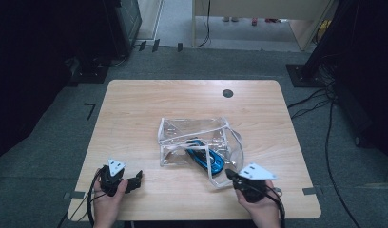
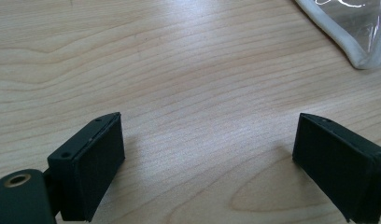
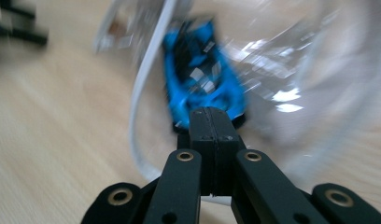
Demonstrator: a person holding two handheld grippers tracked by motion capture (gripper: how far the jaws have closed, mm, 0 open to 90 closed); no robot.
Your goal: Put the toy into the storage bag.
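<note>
A clear plastic pouch with white edging [image 1: 197, 137] is seen lying near the middle of the light wooden table [image 1: 135, 118], with a blue and black toy car [image 1: 205, 156] inside it. The right gripper [image 1: 228, 174] is closed jaw to jaw at the pouch's near edge, just before the car, nothing visibly pinched. The left gripper [image 1: 139, 177] is held wide open over bare wood, its 2 jaws gripping nothing.
</note>
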